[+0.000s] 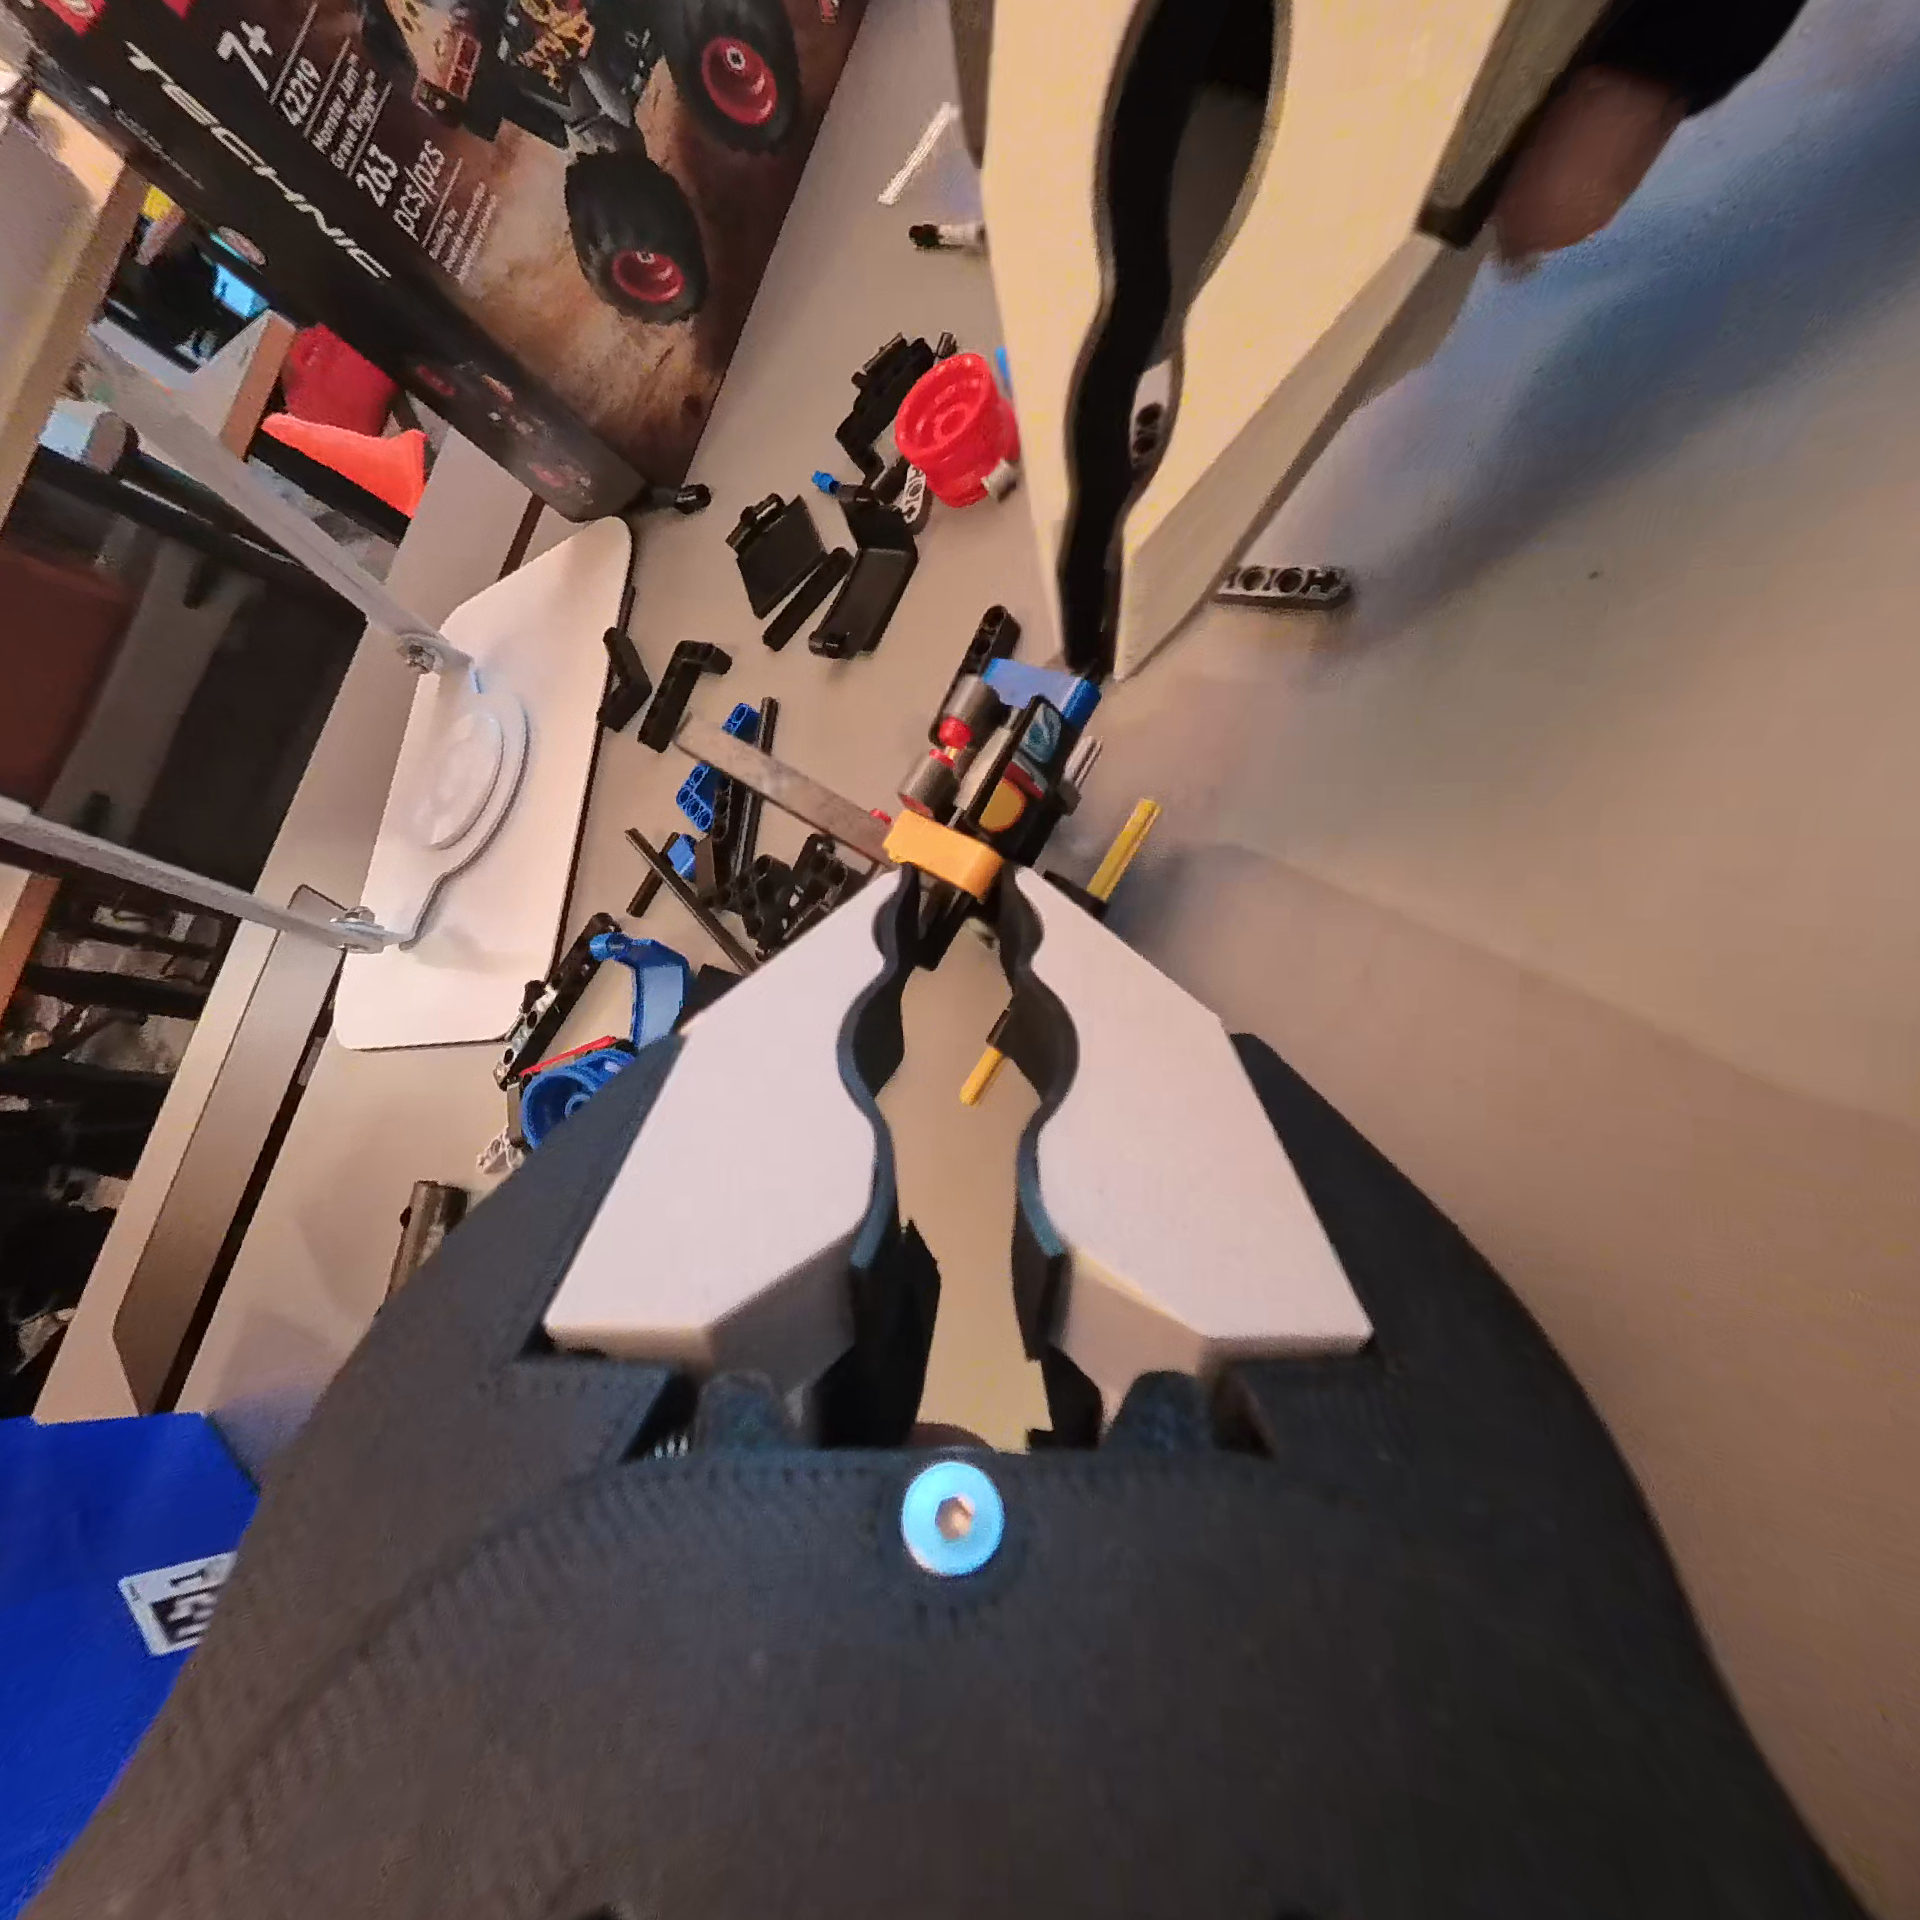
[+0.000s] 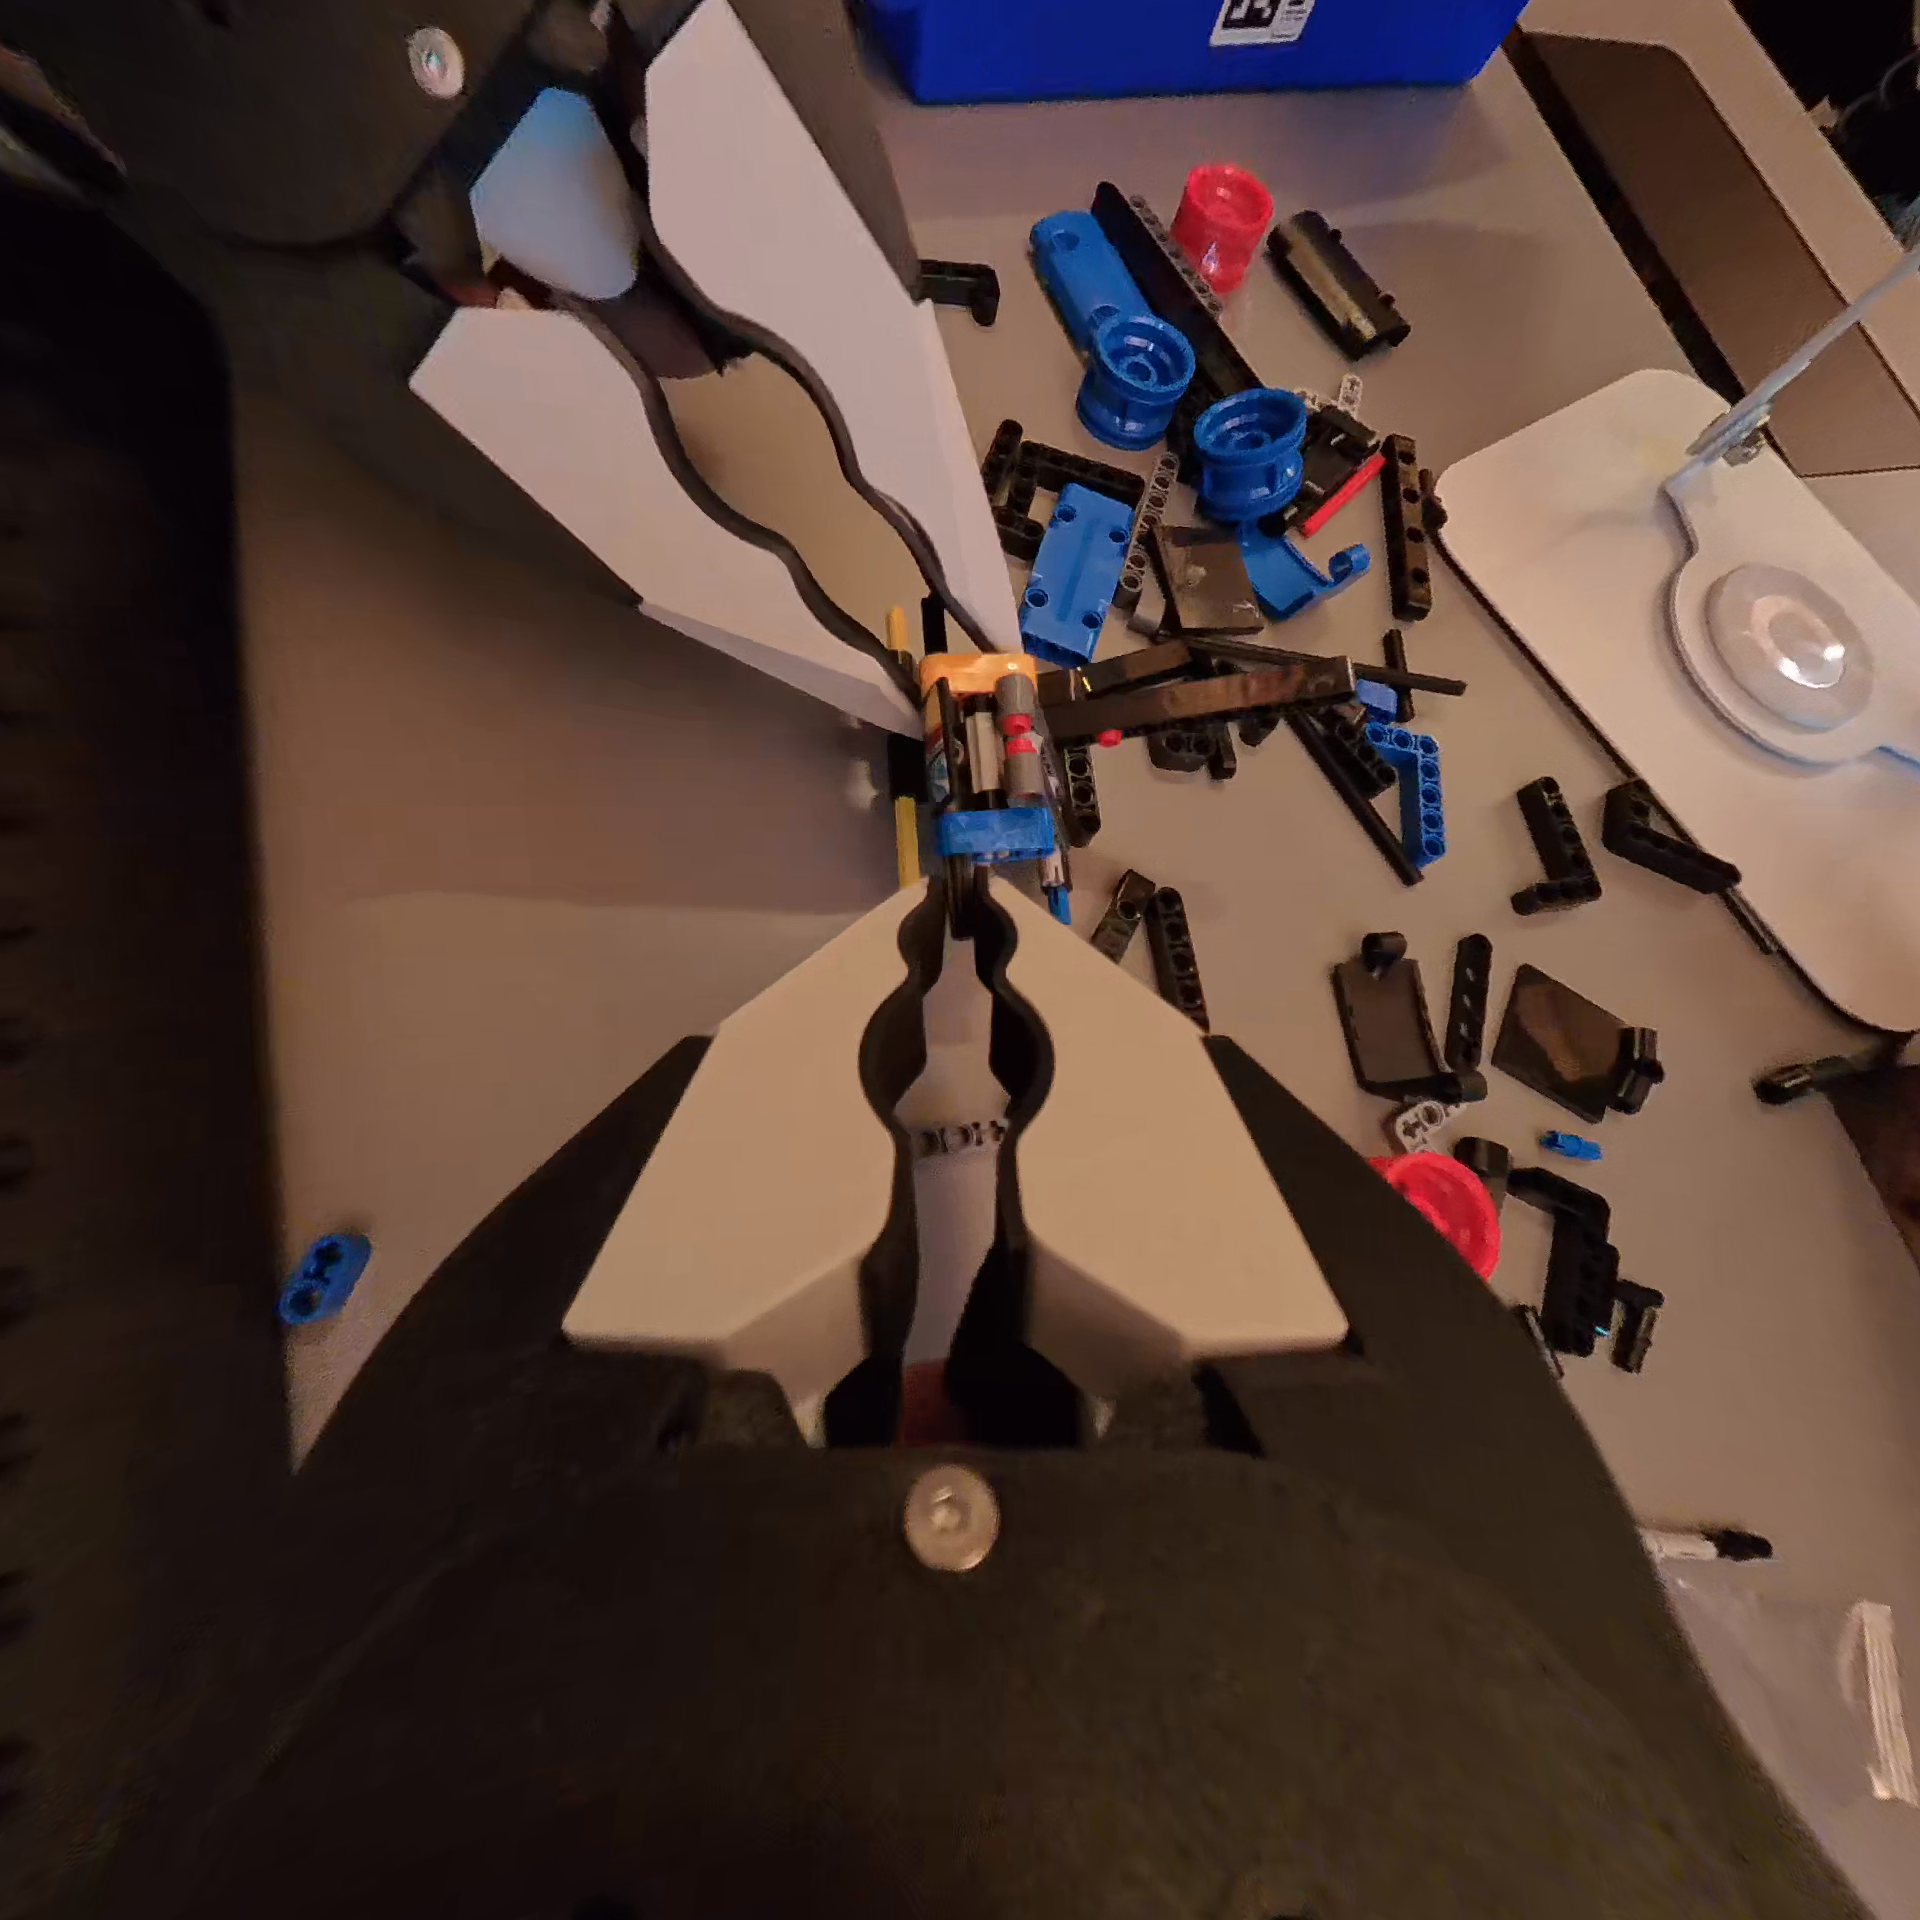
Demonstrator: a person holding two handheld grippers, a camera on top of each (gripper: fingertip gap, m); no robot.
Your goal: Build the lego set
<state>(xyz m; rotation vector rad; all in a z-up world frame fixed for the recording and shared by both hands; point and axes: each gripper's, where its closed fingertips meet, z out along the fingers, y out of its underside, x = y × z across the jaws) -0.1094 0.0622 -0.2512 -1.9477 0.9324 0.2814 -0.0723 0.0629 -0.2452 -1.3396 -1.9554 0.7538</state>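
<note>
A small lego assembly (image 1: 997, 769) of black, grey, red, blue and orange parts is held just above the grey table (image 1: 1558, 831) between both grippers. My left gripper (image 1: 956, 883) is shut on its orange end. My right gripper (image 2: 961, 899) is shut on a black part below its blue beam. In the right wrist view the assembly (image 2: 982, 758) is at the centre and the left gripper (image 2: 940, 665) comes in from the upper left. In the left wrist view the right gripper (image 1: 1089, 665) comes in from above. A yellow axle (image 2: 906, 831) runs along the assembly's side.
Loose black and blue parts (image 2: 1247, 665) lie beside the assembly, with blue wheel hubs (image 2: 1132, 379) and red hubs (image 2: 1221, 223). A small blue piece (image 2: 322, 1273) lies apart at the left. There is also a blue bin (image 2: 1184, 42), the set's box (image 1: 468, 208) and a white stand base (image 2: 1662, 644). Tip to tip, the grippers are about 4 cm apart.
</note>
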